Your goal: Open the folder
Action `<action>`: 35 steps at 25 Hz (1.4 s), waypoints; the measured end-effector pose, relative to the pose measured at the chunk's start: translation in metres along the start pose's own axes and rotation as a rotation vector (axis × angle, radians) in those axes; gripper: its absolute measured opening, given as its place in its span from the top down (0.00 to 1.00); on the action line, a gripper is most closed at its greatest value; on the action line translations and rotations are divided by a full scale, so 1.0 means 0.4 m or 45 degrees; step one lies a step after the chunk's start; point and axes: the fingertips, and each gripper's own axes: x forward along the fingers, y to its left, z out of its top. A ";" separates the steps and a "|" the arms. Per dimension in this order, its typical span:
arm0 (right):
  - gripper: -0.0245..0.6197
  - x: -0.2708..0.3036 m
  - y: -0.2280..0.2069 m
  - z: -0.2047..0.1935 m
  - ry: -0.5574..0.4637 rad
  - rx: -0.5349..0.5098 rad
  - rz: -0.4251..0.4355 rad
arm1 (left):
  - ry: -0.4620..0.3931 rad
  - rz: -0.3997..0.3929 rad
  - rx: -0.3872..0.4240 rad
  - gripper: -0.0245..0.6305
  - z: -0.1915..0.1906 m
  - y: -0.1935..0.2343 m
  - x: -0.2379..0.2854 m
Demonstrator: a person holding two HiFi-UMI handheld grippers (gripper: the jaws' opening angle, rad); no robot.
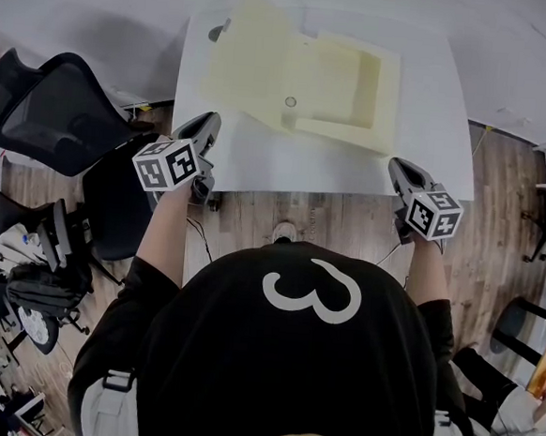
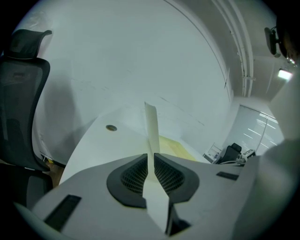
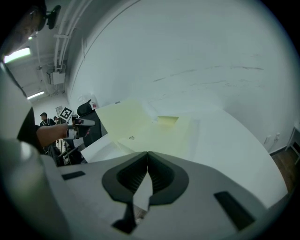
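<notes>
- Left claw (image 2: pixel 151 158): pads closed on a thin pale strip (image 2: pixel 151 126) that stands edge-on in the slit. What the strip belongs to cannot be determined.
- Right claw (image 3: pixel 147 157): pads pressed together, nothing between them.
- Position: both claws sit at the near edge of the worktop (image 1: pixel 258 164), 1 toward each front corner and apart from the folder. Judged a stand-off posture that leaves it unobstructed.
- Folder (image 1: pixel 303 74): pale yellow, lying open and flat on the worktop's far half, panels spread side by side. Opening judged complete.
- Office chairs (image 1: pixel 47 101) stand left of the worktop.

Folder (image 1: pixel 298 73) on table (image 1: pixel 429 149), chairs (image 1: pixel 56 111) left
</notes>
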 end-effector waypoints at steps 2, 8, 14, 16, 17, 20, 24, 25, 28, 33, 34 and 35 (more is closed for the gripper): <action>0.92 -0.033 0.025 -0.001 -0.017 -0.015 0.021 | 0.000 -0.014 0.018 0.92 -0.014 -0.038 -0.021; 0.92 -0.124 0.112 -0.006 -0.077 -0.056 0.109 | 0.007 -0.082 0.112 0.92 -0.068 -0.185 -0.088; 0.92 -0.217 0.207 -0.010 -0.137 -0.079 0.212 | 0.053 -0.205 0.217 0.92 -0.145 -0.363 -0.154; 0.92 -0.251 0.240 -0.009 -0.166 -0.085 0.250 | 0.065 -0.251 0.255 0.92 -0.175 -0.423 -0.175; 0.92 -0.269 0.256 -0.007 -0.182 -0.088 0.267 | 0.074 -0.279 0.276 0.92 -0.191 -0.454 -0.186; 0.92 -0.322 0.305 -0.002 -0.233 -0.094 0.318 | 0.094 -0.372 0.318 0.92 -0.230 -0.542 -0.220; 0.92 -0.389 0.361 -0.013 -0.269 -0.124 0.376 | 0.078 -0.439 0.387 0.92 -0.259 -0.644 -0.272; 0.93 -0.406 0.374 -0.020 -0.270 -0.133 0.384 | 0.073 -0.453 0.404 0.92 -0.266 -0.667 -0.285; 0.93 -0.457 0.408 -0.038 -0.284 -0.152 0.405 | 0.064 -0.495 0.451 0.92 -0.289 -0.729 -0.324; 0.93 -0.535 0.455 -0.071 -0.311 -0.141 0.461 | 0.055 -0.574 0.462 0.92 -0.342 -0.817 -0.377; 0.93 -0.550 0.465 -0.076 -0.311 -0.142 0.471 | 0.054 -0.584 0.463 0.92 -0.353 -0.831 -0.387; 0.93 -0.564 0.472 -0.082 -0.312 -0.147 0.478 | 0.054 -0.589 0.468 0.92 -0.364 -0.844 -0.395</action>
